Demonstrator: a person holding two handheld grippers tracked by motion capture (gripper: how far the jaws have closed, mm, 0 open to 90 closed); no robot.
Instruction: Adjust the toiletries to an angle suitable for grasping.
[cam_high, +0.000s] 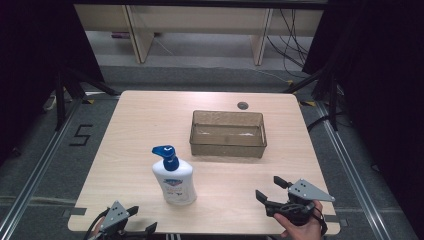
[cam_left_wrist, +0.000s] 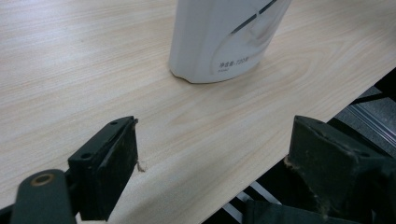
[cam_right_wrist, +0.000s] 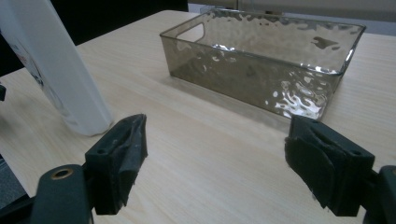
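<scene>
Pale wood grain is seen across the desk (cam_high: 135, 125), with dark curtains to either side and grey floor beyond. A white pump bottle with a blue pump head (cam_high: 173, 176) is stood upright toward the near edge, left of centre; a clear ribbed plastic bin (cam_high: 228, 134) is set behind it, toward the far edge, and nothing is seen in it. The left gripper (cam_high: 131, 220) is held at the near left corner, fingers (cam_left_wrist: 112, 163) apart, nothing between them. The right gripper (cam_high: 271, 189) is held near the near right corner, fingers (cam_right_wrist: 122, 154) wide apart and empty. The approach appears to be the step in hand: nothing is gripped yet. Next, the bottle's body likely needs to be straddled squarely and clamped before any lift toward the bin.
</scene>
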